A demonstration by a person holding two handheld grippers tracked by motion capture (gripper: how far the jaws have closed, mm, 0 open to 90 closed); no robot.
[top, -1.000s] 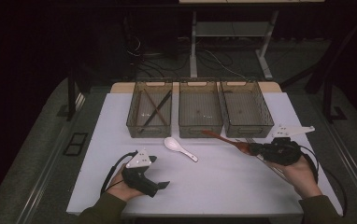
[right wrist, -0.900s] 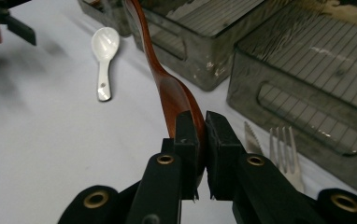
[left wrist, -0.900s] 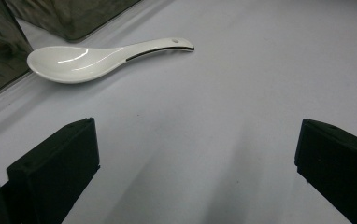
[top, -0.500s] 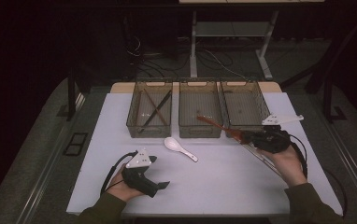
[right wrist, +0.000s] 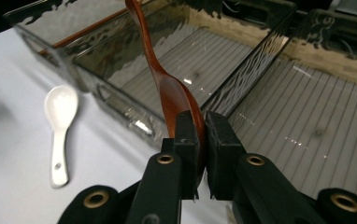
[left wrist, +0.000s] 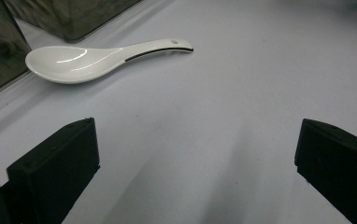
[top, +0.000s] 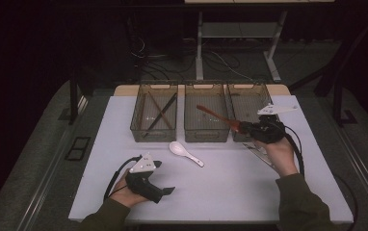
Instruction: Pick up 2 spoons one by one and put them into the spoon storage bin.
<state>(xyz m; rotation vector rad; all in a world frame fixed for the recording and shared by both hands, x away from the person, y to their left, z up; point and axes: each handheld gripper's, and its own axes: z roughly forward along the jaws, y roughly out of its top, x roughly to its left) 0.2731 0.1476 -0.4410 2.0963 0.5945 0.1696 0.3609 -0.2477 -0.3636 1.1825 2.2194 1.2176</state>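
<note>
My right gripper (top: 243, 126) (right wrist: 200, 128) is shut on the bowl of a brown wooden spoon (top: 216, 116) (right wrist: 167, 88). The spoon's handle reaches out over the middle clear bin (top: 206, 134). A white ceramic spoon (top: 182, 151) (left wrist: 88, 60) (right wrist: 60, 126) lies on the white table in front of the bins. My left gripper (top: 162, 178) (left wrist: 195, 163) rests near the table's front edge, open, with nothing between its jaws; the white spoon lies ahead of it.
Three clear bins stand in a row at the back of the table (top: 220, 192). The left bin (top: 153, 134) holds dark chopsticks (top: 160, 113). The right bin (top: 247, 87) sits just behind my right hand.
My right gripper has carried the wooden spoon away from the table's middle toward the bins, so its handle now hangs over the middle bin. The left gripper has stayed put.
</note>
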